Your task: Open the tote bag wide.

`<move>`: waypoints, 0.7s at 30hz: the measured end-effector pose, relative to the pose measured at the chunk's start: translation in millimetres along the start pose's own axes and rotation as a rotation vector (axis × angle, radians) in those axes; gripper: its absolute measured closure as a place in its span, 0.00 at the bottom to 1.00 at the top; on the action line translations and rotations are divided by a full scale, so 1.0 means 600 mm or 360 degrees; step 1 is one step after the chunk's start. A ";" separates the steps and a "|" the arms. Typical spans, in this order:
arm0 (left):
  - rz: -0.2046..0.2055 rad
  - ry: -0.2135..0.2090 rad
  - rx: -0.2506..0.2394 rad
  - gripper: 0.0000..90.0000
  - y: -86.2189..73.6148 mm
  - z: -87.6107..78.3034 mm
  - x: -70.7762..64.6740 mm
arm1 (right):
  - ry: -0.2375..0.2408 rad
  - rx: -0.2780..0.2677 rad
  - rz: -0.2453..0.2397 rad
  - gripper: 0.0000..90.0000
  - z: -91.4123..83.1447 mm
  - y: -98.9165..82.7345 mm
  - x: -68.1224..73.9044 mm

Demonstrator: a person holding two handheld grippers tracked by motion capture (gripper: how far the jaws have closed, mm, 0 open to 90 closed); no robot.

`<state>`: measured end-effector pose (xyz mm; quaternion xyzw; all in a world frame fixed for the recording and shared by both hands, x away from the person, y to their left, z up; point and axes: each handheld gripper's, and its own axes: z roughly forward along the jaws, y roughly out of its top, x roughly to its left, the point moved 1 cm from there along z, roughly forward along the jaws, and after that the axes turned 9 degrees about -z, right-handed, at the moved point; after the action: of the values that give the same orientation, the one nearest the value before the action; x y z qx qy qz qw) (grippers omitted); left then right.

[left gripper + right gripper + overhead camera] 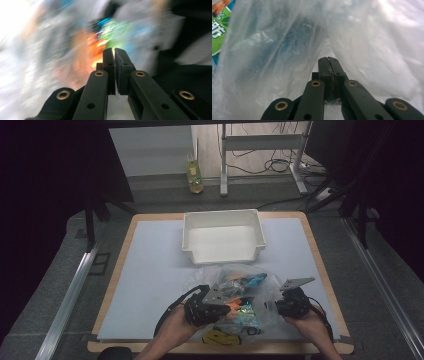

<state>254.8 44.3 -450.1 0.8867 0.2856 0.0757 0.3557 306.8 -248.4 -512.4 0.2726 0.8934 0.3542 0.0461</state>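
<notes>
**Both grippers pinching a clear bag of snack packets**

Nearest the person, a yellow-and-black object (221, 337) lies at the worktop's (150, 285) front edge, just below and between the two grippers; I cannot tell what it is.

The left gripper (205, 306) has its jaws nearly together with only a thin slit between them; its own view is smeared by motion, so I cannot say for sure whether film is caught there. The right gripper (329, 65) is clenched flat on a fold of the clear plastic bag (367, 45), the film rising taut from its tips like a tent.

Between the two grippers sits the bag's load, orange, blue and green snack packets (242, 292), bunched slightly toward the left gripper. A green packet with white lettering (218, 32) shows through the film to the right gripper's left.

Beyond both grippers stands an empty white bin (222, 236), well apart from the bag.

My reading is that the bag's mouth is being worked open. To do that well, the grippers should hold film alone, not a packet, and draw apart slowly and evenly; thin plastic could slip or tear under a jerk.
</notes>
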 end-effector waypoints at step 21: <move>-0.0375 0.0350 0.0223 0.99 -0.074 0.088 0.151 | -0.0071 0.0060 -0.0040 0.99 0.018 0.007 0.001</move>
<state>327.5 89.7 -525.1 0.8560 0.4294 0.1098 0.2661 311.2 -239.4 -517.6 0.2701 0.9019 0.3307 0.0652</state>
